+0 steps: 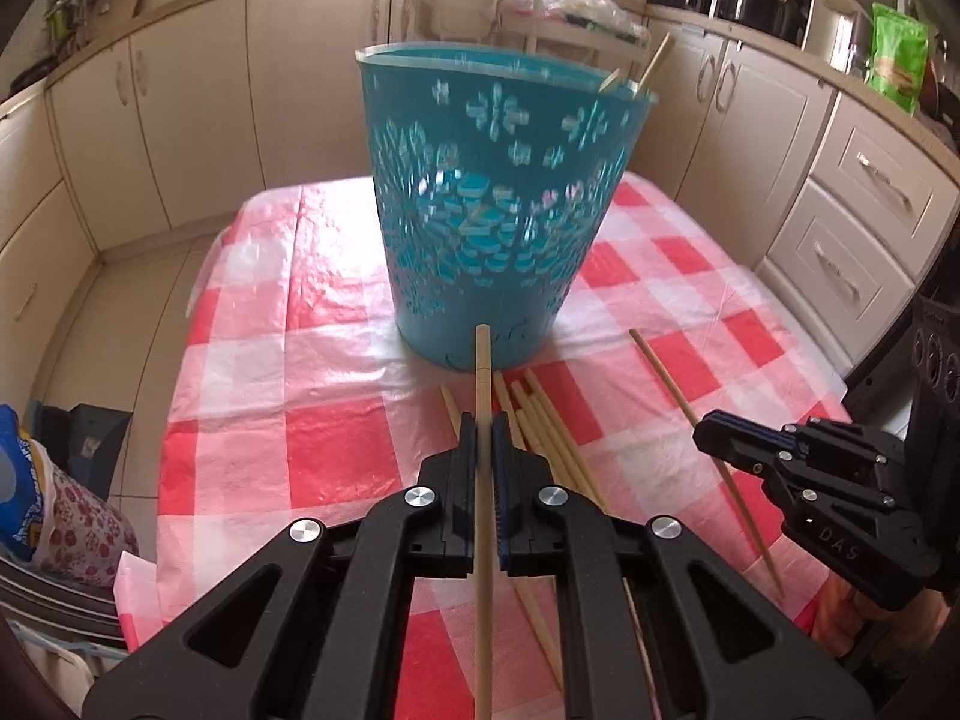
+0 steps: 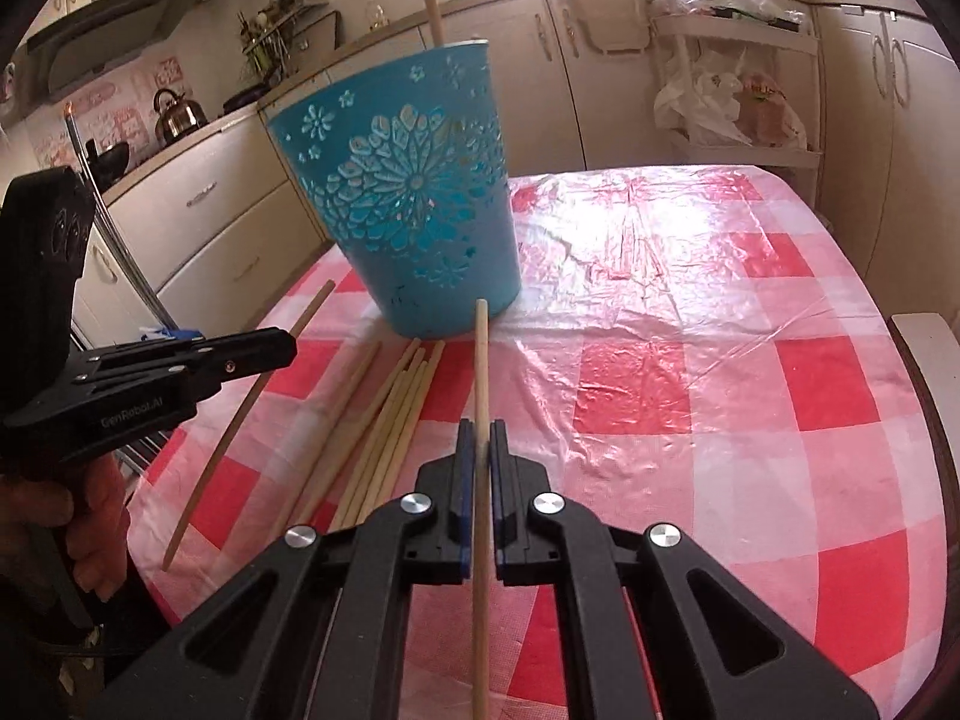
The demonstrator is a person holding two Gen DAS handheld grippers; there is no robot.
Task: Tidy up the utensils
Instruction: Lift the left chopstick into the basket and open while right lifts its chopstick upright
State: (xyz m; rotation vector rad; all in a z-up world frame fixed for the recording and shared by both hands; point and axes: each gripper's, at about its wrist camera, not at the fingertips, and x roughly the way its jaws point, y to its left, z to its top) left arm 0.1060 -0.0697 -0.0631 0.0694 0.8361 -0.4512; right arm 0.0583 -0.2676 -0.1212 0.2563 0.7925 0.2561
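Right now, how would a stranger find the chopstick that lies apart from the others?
Find the blue bin on the checked cloth. Before it lies a bundle of pale chopsticks. The lone chopstick lies slanted to their right, darker, touching none.

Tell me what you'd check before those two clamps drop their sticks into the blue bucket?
1. Left gripper clamped on its pale wooden chopstick: ok.
2. Right gripper clamped on its own wooden chopstick: ok.
3. Teal plastic basket with flower cut-outs standing upright on the red-and-white checked tablecloth: ok.
4. Basket mouth free to take more: cannot tell; some sticks already poke above the rim.
5. Held chopsticks raised above the rim: not ok, both tips sit low near the basket's base.
6. Loose chopsticks on the table left to collect: ok, several remain.
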